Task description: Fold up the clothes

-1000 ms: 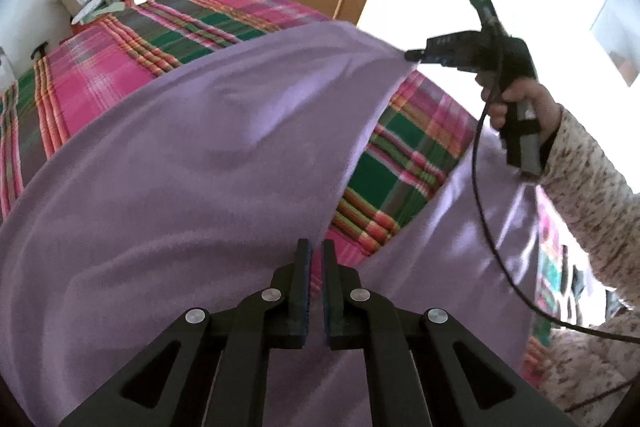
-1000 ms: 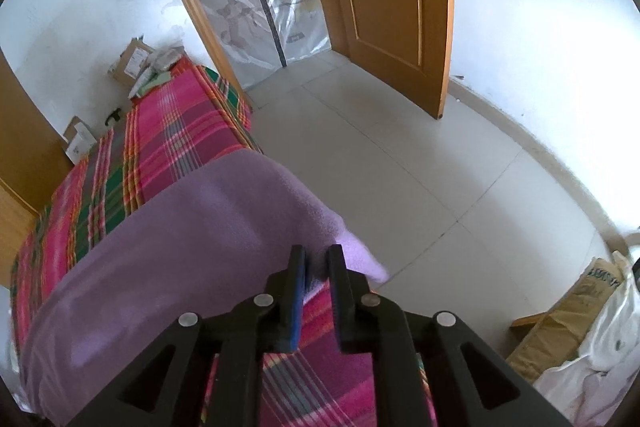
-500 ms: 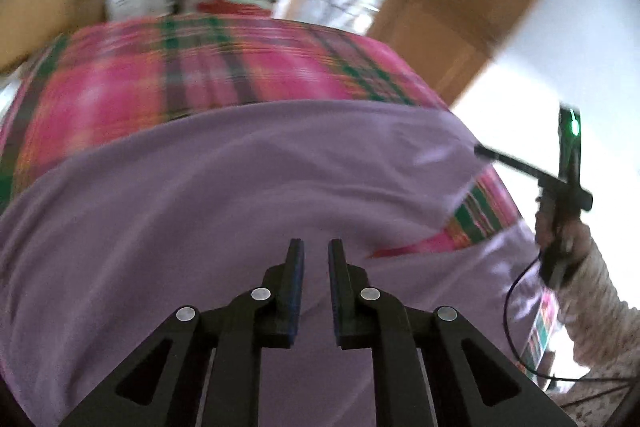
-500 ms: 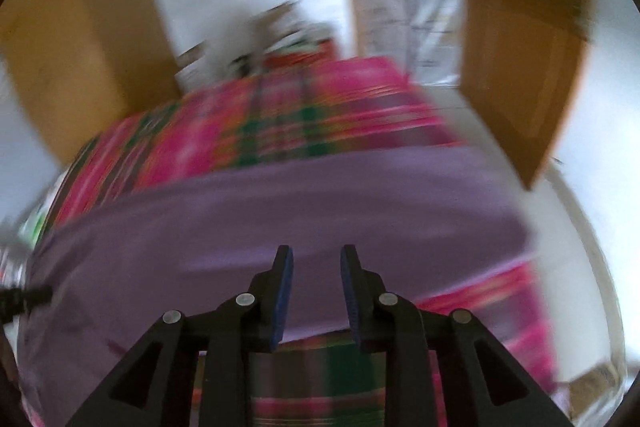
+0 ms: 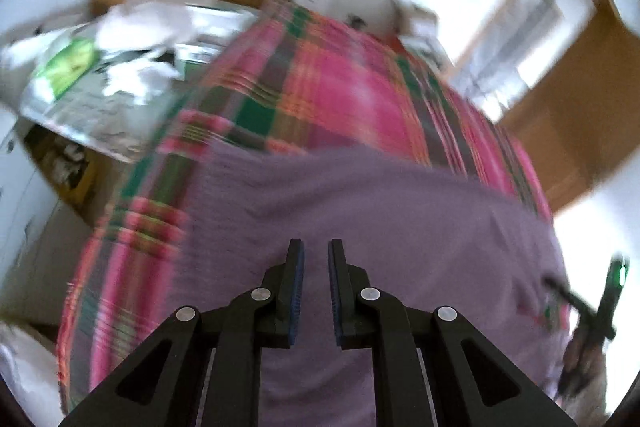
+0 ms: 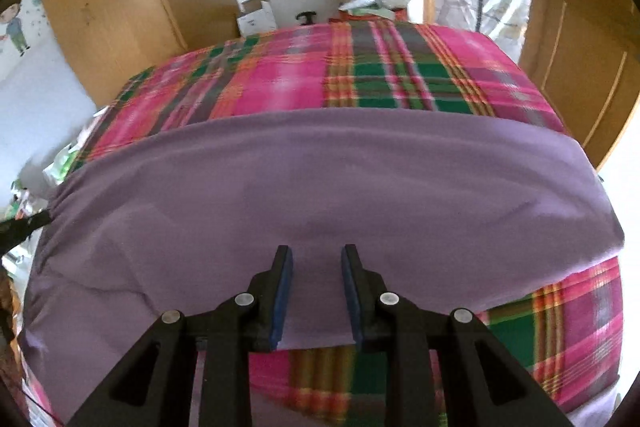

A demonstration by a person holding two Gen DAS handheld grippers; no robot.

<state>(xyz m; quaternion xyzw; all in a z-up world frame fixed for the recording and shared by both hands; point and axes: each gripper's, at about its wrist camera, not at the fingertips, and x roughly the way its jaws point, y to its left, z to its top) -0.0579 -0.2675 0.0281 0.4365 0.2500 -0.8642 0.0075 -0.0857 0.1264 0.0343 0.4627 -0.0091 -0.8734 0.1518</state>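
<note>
**Risk check: purple garment laid on the bed, both grippers empty**

**Left wrist view.** Your left gripper (image 5: 316, 291) hangs over the purple garment (image 5: 380, 219) with its fingers a narrow gap apart and nothing between them. The garment lies across the plaid bed cover (image 5: 332, 87). This view is motion-blurred, so you cannot confirm whether the garment's left edge lies flat. If you close on an edge you cannot see clearly, you may pinch one layer only, or catch the cover with it.

**Right wrist view.** Your right gripper (image 6: 316, 295) is open wider, also empty, above the garment's near edge (image 6: 320, 341). The far fold edge (image 6: 320, 115) runs straight across the bed. A shallow crease (image 6: 516, 209) shows to the right; folding over it will likely lock it in. The cover lies directly beneath the near edge, so a low approach could grab both fabrics.
</note>
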